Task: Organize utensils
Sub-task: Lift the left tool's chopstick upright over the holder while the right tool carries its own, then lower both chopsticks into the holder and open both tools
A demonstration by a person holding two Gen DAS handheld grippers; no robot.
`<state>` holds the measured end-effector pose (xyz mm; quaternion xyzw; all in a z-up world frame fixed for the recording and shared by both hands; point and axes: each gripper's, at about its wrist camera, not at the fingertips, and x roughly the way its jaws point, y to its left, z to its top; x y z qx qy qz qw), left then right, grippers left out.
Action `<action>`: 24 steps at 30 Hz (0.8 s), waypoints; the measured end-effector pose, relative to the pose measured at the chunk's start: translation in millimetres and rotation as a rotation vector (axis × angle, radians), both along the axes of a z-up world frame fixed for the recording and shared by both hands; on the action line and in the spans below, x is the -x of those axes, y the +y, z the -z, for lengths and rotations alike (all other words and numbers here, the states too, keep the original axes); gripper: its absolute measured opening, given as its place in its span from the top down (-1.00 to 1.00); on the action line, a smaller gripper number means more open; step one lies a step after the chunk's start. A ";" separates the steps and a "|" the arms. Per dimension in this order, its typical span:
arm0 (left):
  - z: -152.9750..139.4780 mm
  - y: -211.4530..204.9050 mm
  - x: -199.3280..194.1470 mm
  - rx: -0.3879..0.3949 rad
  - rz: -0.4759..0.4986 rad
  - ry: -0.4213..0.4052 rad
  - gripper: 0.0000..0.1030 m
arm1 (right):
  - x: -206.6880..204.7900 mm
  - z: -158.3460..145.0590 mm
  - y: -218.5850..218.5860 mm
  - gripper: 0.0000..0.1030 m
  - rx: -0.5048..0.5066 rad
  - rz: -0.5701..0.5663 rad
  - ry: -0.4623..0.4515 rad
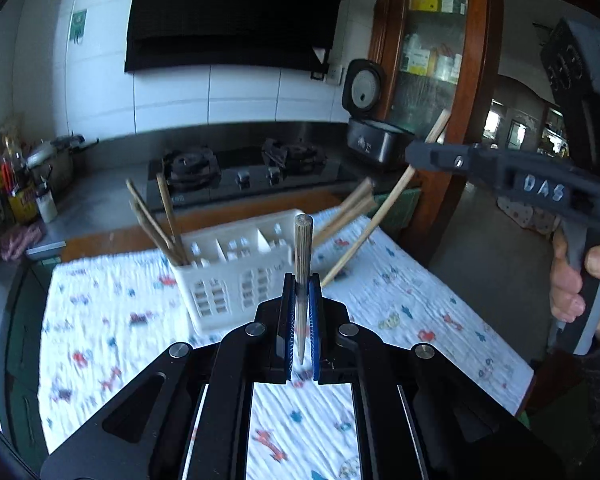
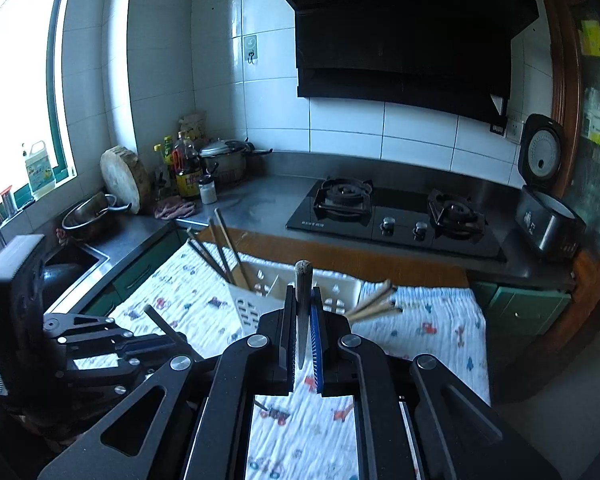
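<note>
Between your left gripper's (image 1: pixel 302 312) blue pads a pale, grooved wooden chopstick (image 1: pixel 302 264) is clamped, blunt end up at twelve o'clock, tapered tip pointing back toward the lens. Your right gripper (image 2: pixel 303 320) pinches a second wooden chopstick (image 2: pixel 302 280) the same way; from the left wrist camera that stick slants across the gripper's fingers at two o'clock. Beyond both, the white slotted plastic utensil caddy (image 1: pixel 236 276) stands upright, a cluster of brown chopsticks (image 1: pixel 160 220) leaning out of its end compartment toward ten o'clock. More chopsticks (image 2: pixel 374 300) stick out beside its other end, toward two o'clock. Under it lies a white quilted cloth printed with small coloured figures (image 1: pixel 100 340). At twelve o'clock you face a steel counter with a black two-burner gas hob (image 2: pixel 396 216), a black range hood (image 2: pixel 404 36) on white tiles, and an open rice cooker (image 2: pixel 544 200) at two o'clock.
</note>
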<state>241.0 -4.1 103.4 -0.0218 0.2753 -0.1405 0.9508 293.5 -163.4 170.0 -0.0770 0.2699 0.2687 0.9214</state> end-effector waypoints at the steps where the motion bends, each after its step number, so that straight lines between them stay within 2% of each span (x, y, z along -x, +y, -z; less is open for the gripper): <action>1: -7.4 1.5 -1.7 0.000 -0.004 -0.016 0.90 | -4.4 -3.6 2.2 0.87 0.004 0.002 -0.004; 7: -61.1 15.4 -23.0 -0.036 -0.073 -0.129 0.90 | -32.6 -17.0 7.1 0.87 0.006 0.029 -0.026; 11: -78.2 24.6 -44.6 -0.054 -0.129 -0.163 0.90 | -51.7 -18.3 9.1 0.87 0.006 0.049 -0.027; 13: -79.9 26.6 -56.5 -0.080 -0.160 -0.170 0.90 | -59.5 -14.8 12.7 0.87 0.024 0.059 -0.033; 17: -73.2 34.7 -77.3 -0.099 -0.192 -0.132 0.90 | -76.6 -3.1 18.4 0.87 0.034 0.062 0.001; 24: -45.4 50.2 -102.1 -0.064 -0.195 -0.035 0.90 | -97.1 26.5 22.1 0.87 0.026 0.054 0.081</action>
